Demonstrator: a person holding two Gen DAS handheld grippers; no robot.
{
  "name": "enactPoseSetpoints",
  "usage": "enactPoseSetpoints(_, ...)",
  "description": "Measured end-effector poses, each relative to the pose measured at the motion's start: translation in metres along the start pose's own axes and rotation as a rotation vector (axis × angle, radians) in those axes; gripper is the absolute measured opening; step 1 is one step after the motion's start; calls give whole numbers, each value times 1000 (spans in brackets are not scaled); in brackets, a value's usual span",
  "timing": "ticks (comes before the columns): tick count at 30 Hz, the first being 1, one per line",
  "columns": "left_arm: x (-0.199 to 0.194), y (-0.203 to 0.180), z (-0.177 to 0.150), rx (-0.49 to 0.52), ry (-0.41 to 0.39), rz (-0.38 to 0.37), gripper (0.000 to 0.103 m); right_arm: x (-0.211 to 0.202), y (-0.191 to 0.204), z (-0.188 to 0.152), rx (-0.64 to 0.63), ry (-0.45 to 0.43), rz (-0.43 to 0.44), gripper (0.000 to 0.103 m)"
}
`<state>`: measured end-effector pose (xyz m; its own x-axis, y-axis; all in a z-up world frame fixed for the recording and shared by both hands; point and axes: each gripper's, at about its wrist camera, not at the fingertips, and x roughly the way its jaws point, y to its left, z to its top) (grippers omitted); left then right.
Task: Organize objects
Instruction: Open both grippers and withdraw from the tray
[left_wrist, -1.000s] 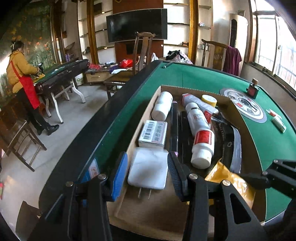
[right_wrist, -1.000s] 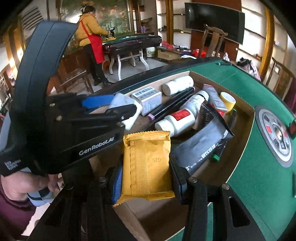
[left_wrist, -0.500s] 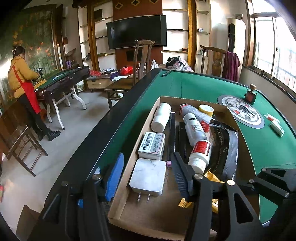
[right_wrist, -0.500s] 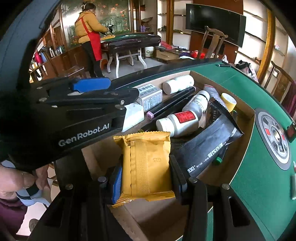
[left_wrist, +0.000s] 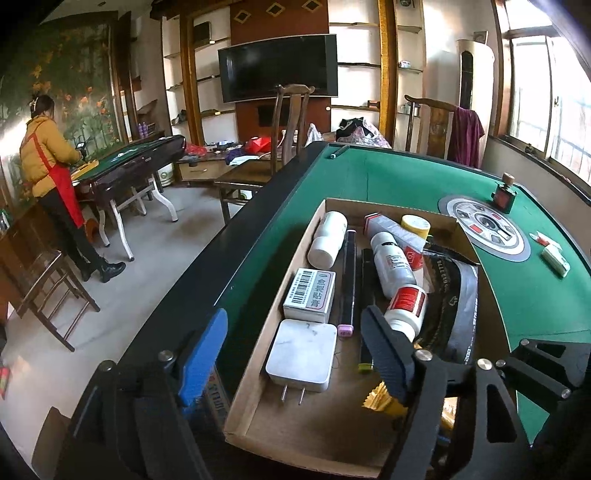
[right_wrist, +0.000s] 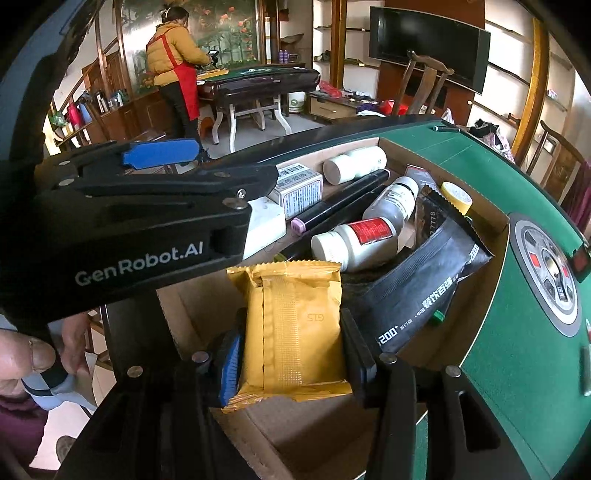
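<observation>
A cardboard box (left_wrist: 258, 369) sits on the green table (left_wrist: 406, 181). A white plug adapter (left_wrist: 302, 355) lies in its near left corner. My left gripper (left_wrist: 295, 354) is open and raised over the adapter, not touching it. My right gripper (right_wrist: 291, 354) is shut on a yellow snack packet (right_wrist: 295, 328) and holds it over the near end of the box (right_wrist: 495, 229). The packet's crimped edge shows in the left wrist view (left_wrist: 380, 400). The left gripper's body (right_wrist: 147, 221) crosses the right wrist view.
The box holds a barcoded white carton (left_wrist: 310, 293), white bottles (left_wrist: 406, 310), black marker pens (left_wrist: 349, 284), a black pouch (left_wrist: 454, 306) and a yellow-capped jar (left_wrist: 415, 225). A round dial plate (left_wrist: 487, 229) lies on the table. A person (left_wrist: 51, 177) stands far left.
My left gripper has let go of the white adapter, opened wider and drawn back and up. The adapter stays in the box corner. My right gripper still holds the yellow packet.
</observation>
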<state>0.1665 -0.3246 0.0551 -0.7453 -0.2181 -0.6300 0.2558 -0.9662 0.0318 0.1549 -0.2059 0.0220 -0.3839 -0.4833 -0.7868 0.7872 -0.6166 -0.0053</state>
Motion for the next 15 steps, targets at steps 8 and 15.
enactPoseSetpoints(8,-8,10,6,-58,0,10,85,-22,-4,6,27,-61,9,83)
enactPoseSetpoints(15,-26,20,13,-143,-31,-3,90,-48,-30,3,103,-112,-6,87)
